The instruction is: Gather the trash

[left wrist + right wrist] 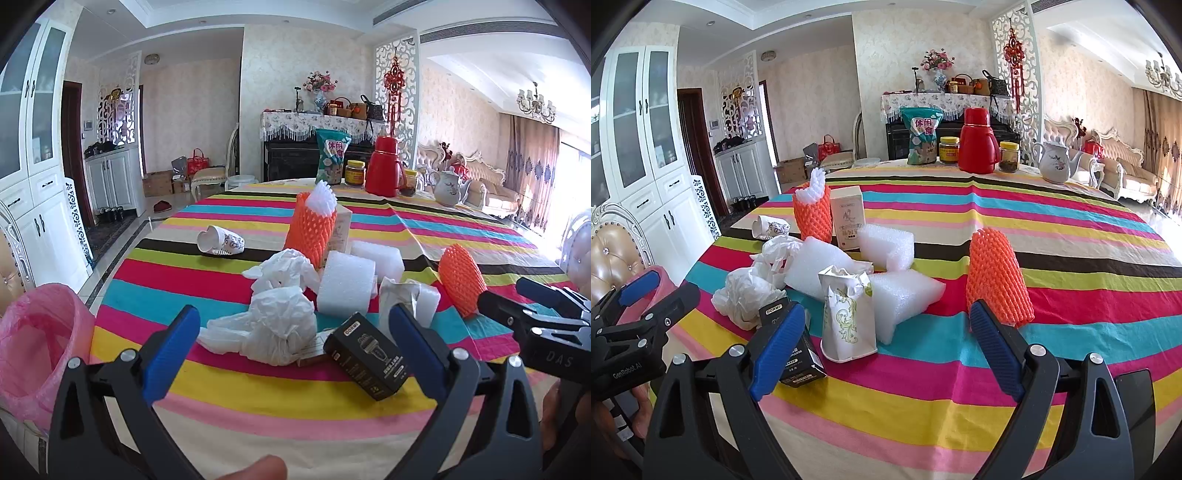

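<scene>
A heap of trash lies on the striped tablecloth [229,391]: crumpled white plastic [273,325], a black box [365,356], white foam blocks [345,282], a white paper bag [849,317], and two orange foam nets [312,225] [997,277]. A pink-lined bin [35,347] stands at the table's left edge. My left gripper [295,328] is open just short of the plastic and the black box. My right gripper [886,328] is open too, with the paper bag and foam beyond its fingers. Neither holds anything.
A tipped white cup [221,242] lies left of the heap. At the far edge stand a snack bag [332,157], jars [355,172], a red thermos [386,166] and a white teapot [448,186]. A padded chair [613,254] is at the left.
</scene>
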